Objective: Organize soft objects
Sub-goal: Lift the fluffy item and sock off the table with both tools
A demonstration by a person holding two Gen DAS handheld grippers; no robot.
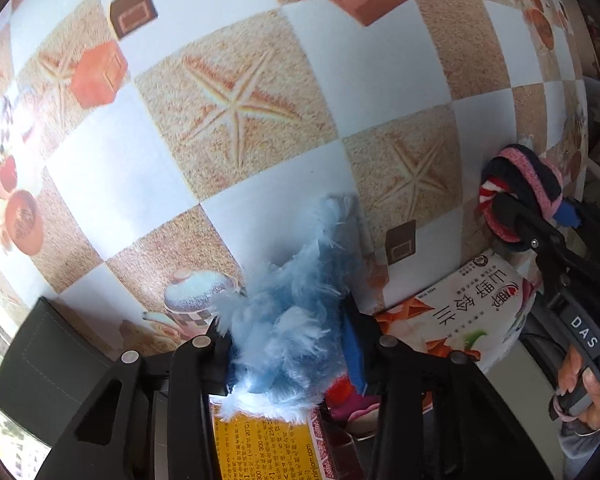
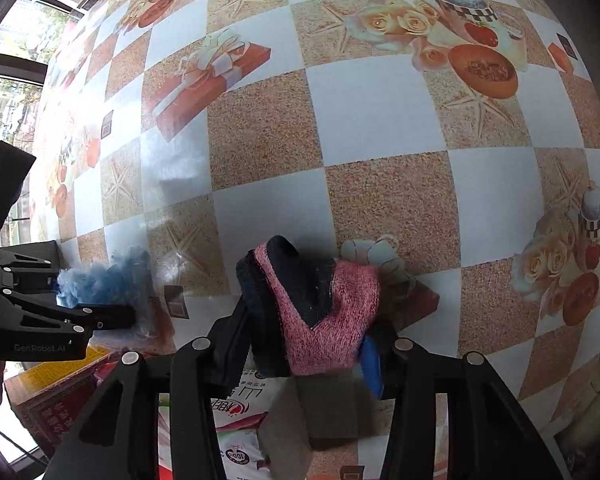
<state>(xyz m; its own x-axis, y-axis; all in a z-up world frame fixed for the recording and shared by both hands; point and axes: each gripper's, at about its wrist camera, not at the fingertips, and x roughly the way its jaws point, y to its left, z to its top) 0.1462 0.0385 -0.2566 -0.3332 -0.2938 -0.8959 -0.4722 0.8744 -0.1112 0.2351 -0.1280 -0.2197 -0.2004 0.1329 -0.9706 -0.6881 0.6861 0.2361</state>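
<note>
My left gripper (image 1: 288,344) is shut on a fluffy light-blue soft item (image 1: 296,296) and holds it above the table's near edge; it also shows in the right wrist view (image 2: 100,280) at the left. My right gripper (image 2: 308,352) is shut on a pink and dark navy knitted sock (image 2: 320,312), held above the table. The same sock (image 1: 520,188) and right gripper (image 1: 540,220) show at the right in the left wrist view. A red and pink soft item (image 1: 344,396) lies partly hidden below the blue one.
The table (image 2: 380,100) has a checkered cloth printed with starfish, gift boxes and teapots. A white printed packet (image 1: 476,312), a yellow-labelled red box (image 1: 260,448) and a dark grey flat object (image 1: 48,364) sit at the near edge.
</note>
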